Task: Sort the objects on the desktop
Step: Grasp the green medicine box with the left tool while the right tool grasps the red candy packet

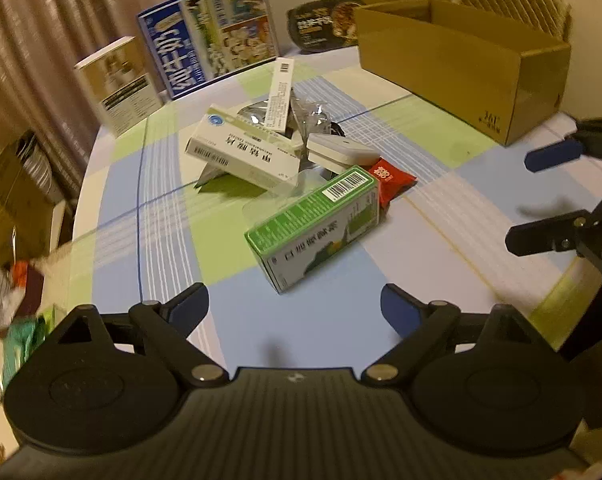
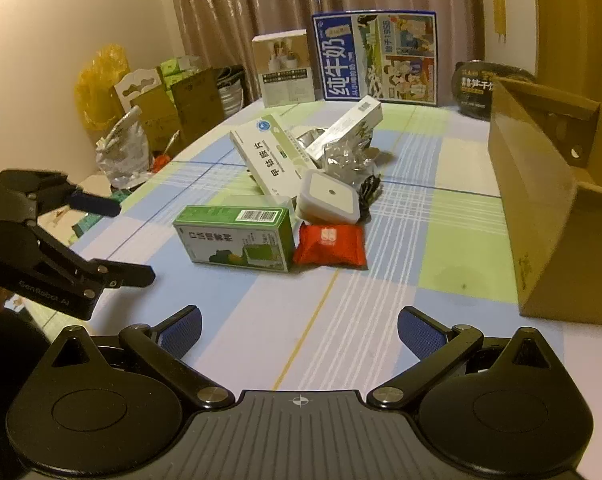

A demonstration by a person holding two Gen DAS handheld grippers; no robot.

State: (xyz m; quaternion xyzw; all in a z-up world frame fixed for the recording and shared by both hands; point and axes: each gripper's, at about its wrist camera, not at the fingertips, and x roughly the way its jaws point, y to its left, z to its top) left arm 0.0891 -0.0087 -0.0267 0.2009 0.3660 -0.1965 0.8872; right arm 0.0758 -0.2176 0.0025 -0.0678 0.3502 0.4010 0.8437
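Note:
A pile of objects lies mid-table: a green box, a red packet, a white square device, a white medicine box, a slim white box and silver foil. An open cardboard box stands at the right. My left gripper is open and empty, just short of the green box. My right gripper is open and empty, short of the red packet.
A blue milk carton, a beige box and a black bowl stand at the table's far edge. Bags and cartons sit off the table's left side. Each gripper shows in the other's view.

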